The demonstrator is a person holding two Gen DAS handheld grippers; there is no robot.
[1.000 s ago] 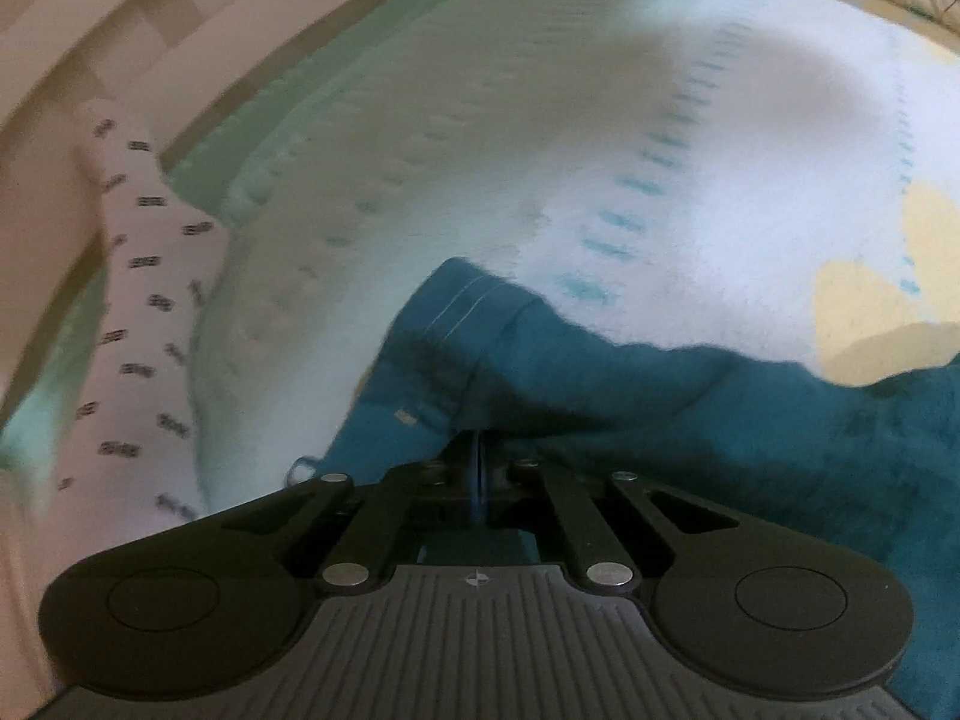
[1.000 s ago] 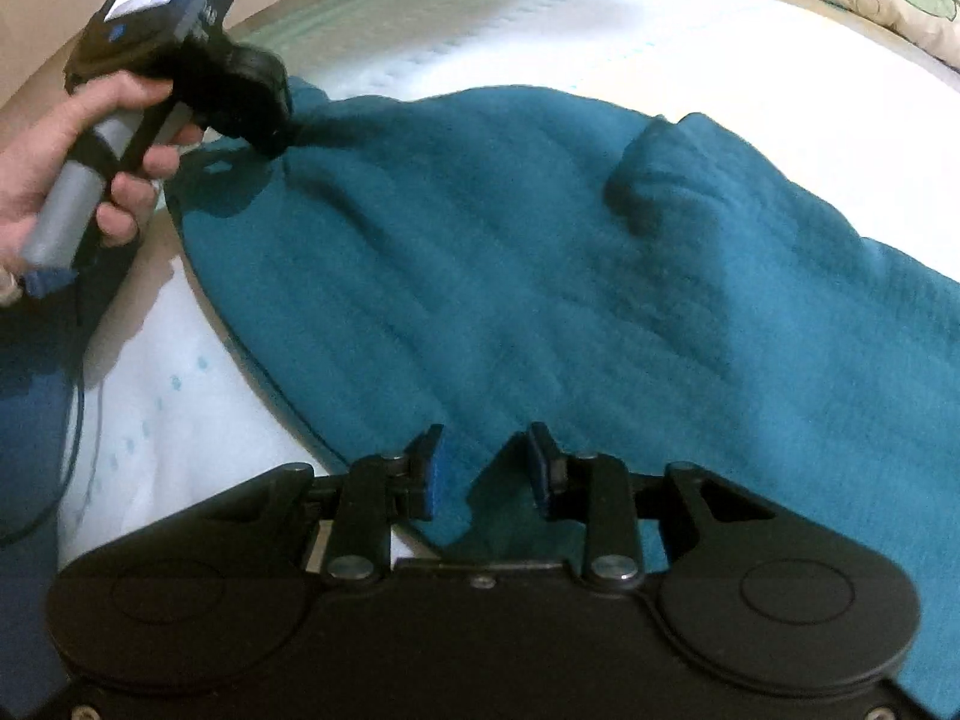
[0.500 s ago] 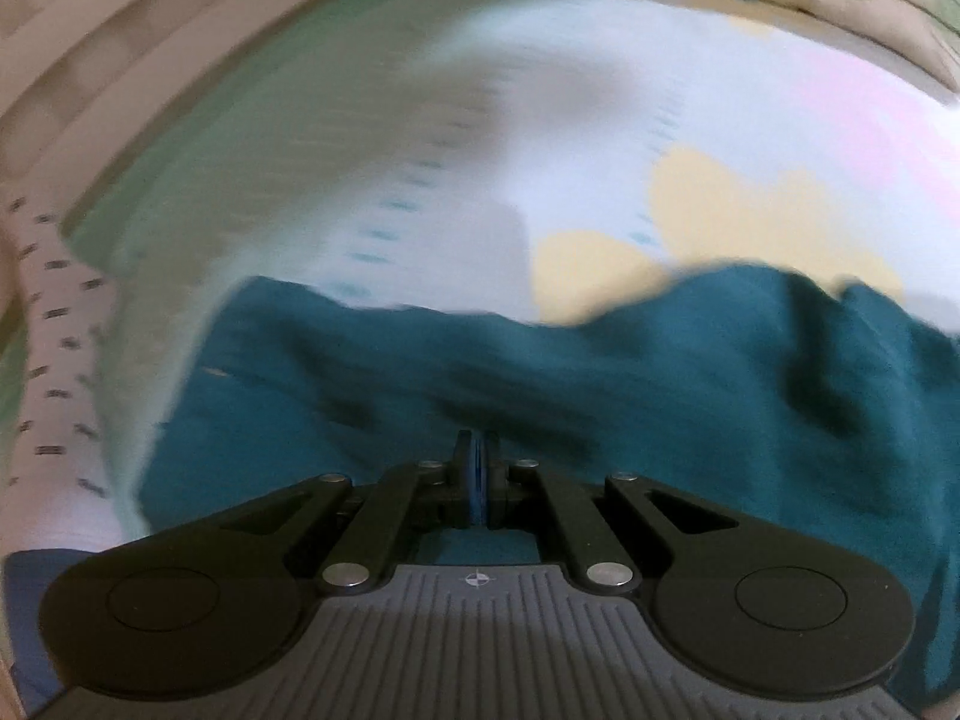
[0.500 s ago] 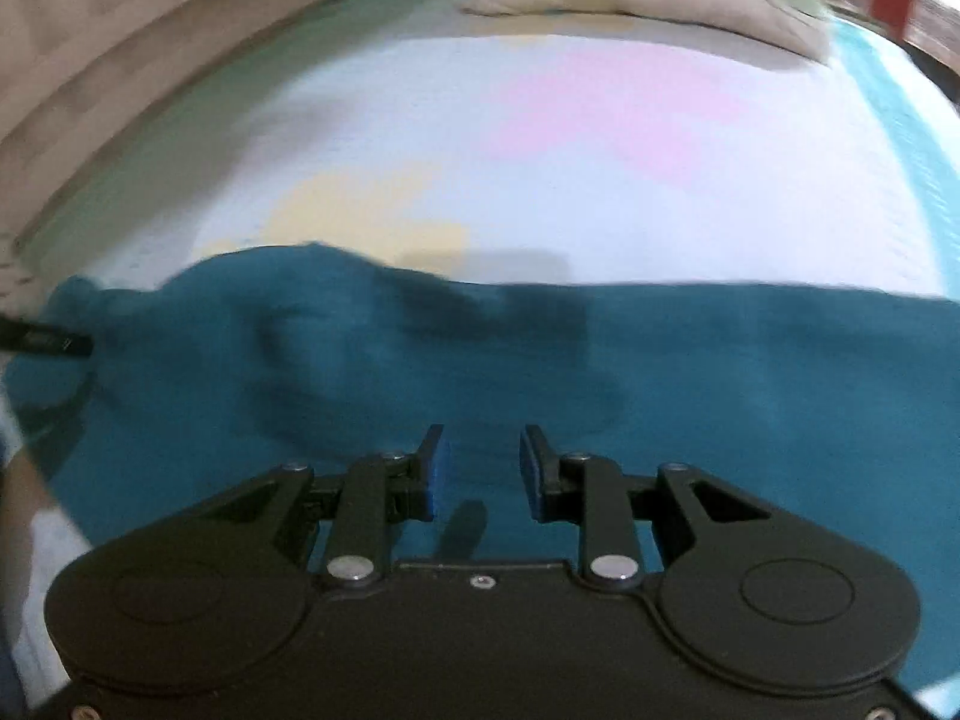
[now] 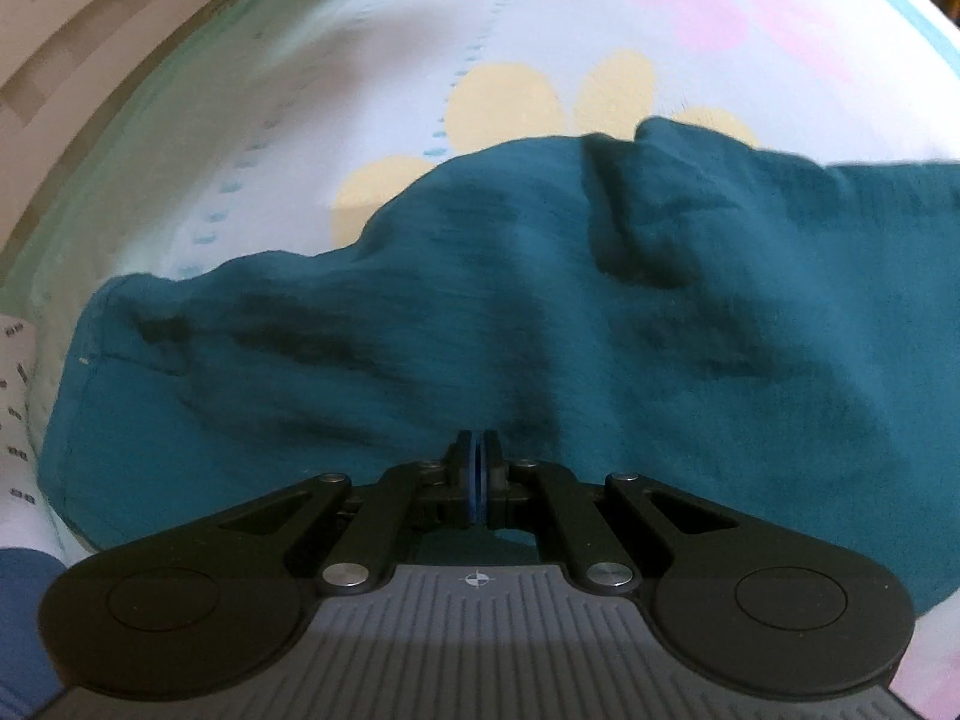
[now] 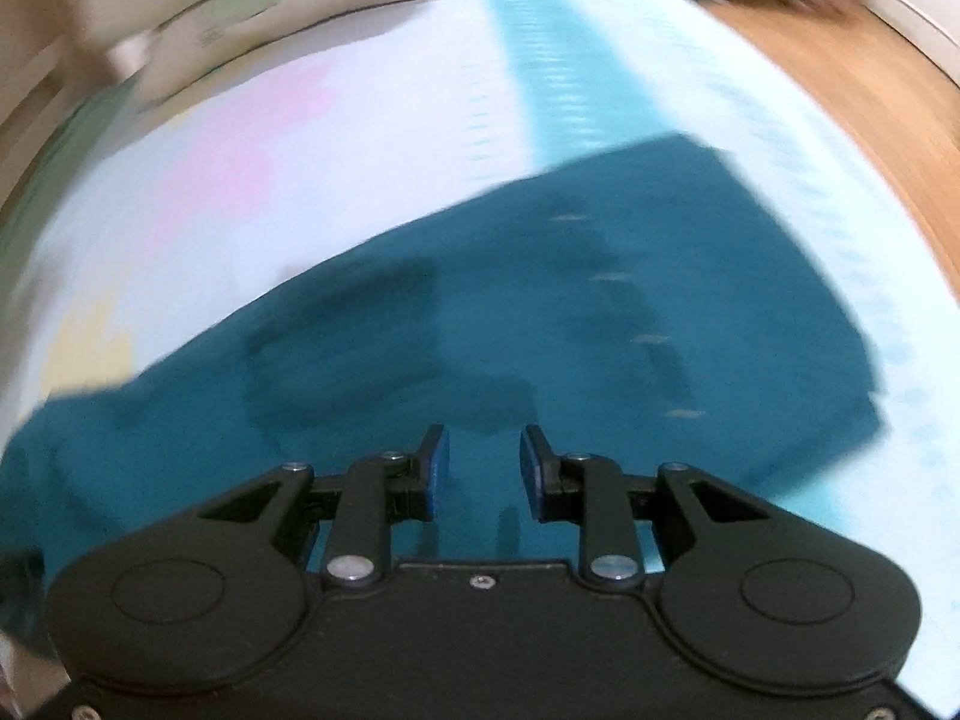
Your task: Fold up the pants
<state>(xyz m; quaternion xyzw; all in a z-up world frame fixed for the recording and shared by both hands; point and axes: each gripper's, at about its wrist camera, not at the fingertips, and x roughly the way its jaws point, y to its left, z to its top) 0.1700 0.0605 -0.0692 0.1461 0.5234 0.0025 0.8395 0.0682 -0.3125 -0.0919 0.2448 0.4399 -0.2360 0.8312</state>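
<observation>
Teal pants lie spread and rumpled across a bed. In the left wrist view, creases in the cloth run toward my left gripper, which is shut on the near edge of the pants. In the blurred right wrist view the pants stretch from lower left to a squared end at the upper right. My right gripper hovers over the cloth with its blue pads apart and nothing between them.
The bedsheet is white with yellow and pink patches and a turquoise stripe. A white patterned cloth lies at the left edge. Wooden floor shows beyond the bed's right side, and a pale wall stands at the left.
Both views have swung to the right along the bed. The left gripper has kept its hold and dragged the pants' edge along. The right gripper has travelled toward the other end, still open.
</observation>
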